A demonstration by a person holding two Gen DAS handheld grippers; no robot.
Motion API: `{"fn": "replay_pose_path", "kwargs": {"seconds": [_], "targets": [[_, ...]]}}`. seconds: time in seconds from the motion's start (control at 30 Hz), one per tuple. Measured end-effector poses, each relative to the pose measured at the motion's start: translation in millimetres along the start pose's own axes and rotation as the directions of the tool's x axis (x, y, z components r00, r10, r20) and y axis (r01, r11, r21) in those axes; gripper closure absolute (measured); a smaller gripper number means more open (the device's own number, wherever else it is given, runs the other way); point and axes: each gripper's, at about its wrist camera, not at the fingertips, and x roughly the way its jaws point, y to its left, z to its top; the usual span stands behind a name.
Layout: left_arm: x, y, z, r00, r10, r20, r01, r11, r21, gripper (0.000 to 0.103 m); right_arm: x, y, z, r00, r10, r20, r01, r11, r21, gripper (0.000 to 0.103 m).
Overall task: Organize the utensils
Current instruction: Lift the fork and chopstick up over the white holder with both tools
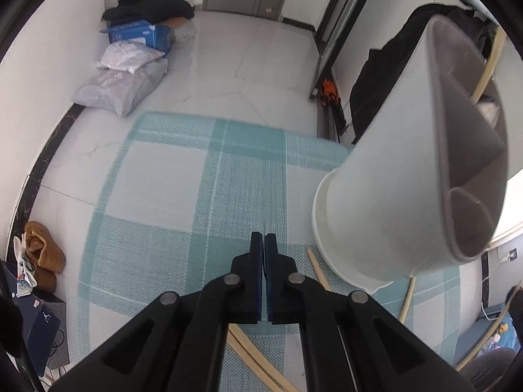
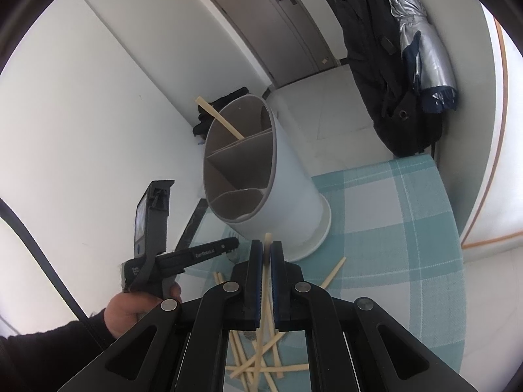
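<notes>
a: white plastic holder [image 2: 278, 179] stands on the teal checked cloth [image 2: 392, 215], and from the right wrist view it sits at about twelve o'clock, tilted in the lens. grey dividers split its inside into compartments.

b: one chopstick [image 2: 219, 119] already leans in the far compartment, its end sticking out toward eleven o'clock.

a: right gripper [image 2: 267, 254] is clamped on another chopstick [image 2: 264, 294]; the stick runs up between the blue pads and pokes out past the tips, just short of the holder's base.

b: loose chopsticks [image 2: 258, 366] lie crossed on the cloth at six o'clock, under that gripper.

a: left gripper [image 1: 263, 245] has its pads pressed together with nothing between them. it hovers over the cloth, with the holder [image 1: 402, 176] at two o'clock.

b: in the right wrist view, the left hand [image 2: 137, 310] and its tool show at eight o'clock, beside the holder.
</notes>
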Motion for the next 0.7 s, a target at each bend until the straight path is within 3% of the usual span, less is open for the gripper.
{"fn": "replay_pose_path", "kwargs": {"seconds": [0.13,0.33,0.5,0.7], "targets": [[-40.2,-8.5,-1.6,0.991,-0.004,0.134,0.002,1.0,0.013,0.103,-6.0,2.1,1.1,0.999,-0.018,0.037,0.018,1.0,-0.014,0.099],[-103.1,-33.4,-19.0,0.956,-0.031,0.291,0.002,0.995,0.097,0.103,-22.7,21.0,-3.4,0.994,-0.025,0.106,0.035,0.995,-0.092,0.099],[-132.6,-43.6,-38.1,0.941,-0.057,0.333,0.007,0.989,0.149,0.103,-34.2,36.3,-11.1,0.988,-0.048,0.146,0.07,0.986,-0.149,0.099],[-153.3,-36.5,-37.9,0.933,-0.076,0.351,0.023,0.988,0.153,0.103,-46.1,37.9,-12.1,0.982,-0.067,0.176,0.089,0.989,-0.12,0.099]]}}
